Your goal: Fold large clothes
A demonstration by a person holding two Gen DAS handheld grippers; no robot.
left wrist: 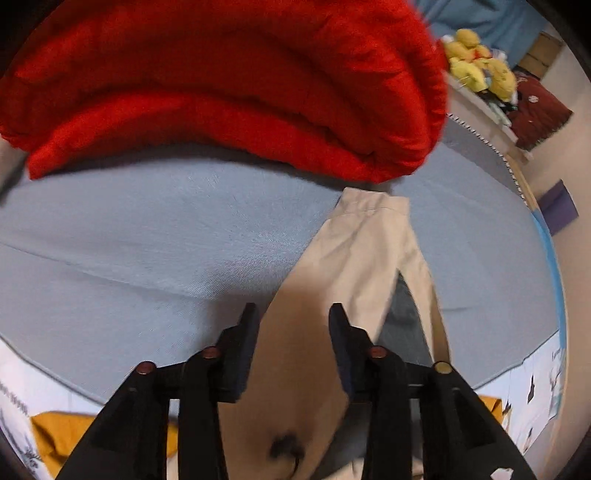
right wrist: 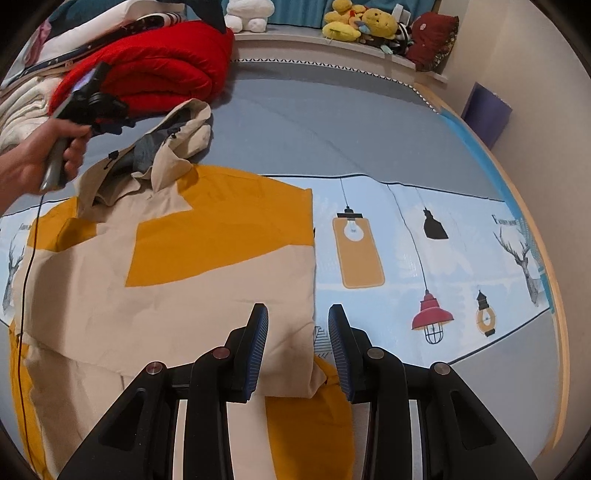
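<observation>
A large beige and mustard-yellow hooded jacket (right wrist: 166, 266) lies spread on the bed, its body folded, its hood (right wrist: 177, 133) stretched toward the far left. In the left wrist view the beige hood (left wrist: 354, 251) runs away from my left gripper (left wrist: 293, 321), which is open with the cloth lying between and below its jaws. That gripper also shows in the right wrist view (right wrist: 107, 107), held over the hood by a bare hand. My right gripper (right wrist: 298, 325) is open and empty above the jacket's right lower edge.
The bed has a grey-blue sheet (right wrist: 332, 122) and a printed light-blue cover with lamp pictures (right wrist: 424, 240). A rolled red quilt (left wrist: 229, 85) lies at the far left, close behind the hood. Plush toys (right wrist: 362, 24) sit on the headboard shelf. A wall bounds the right side.
</observation>
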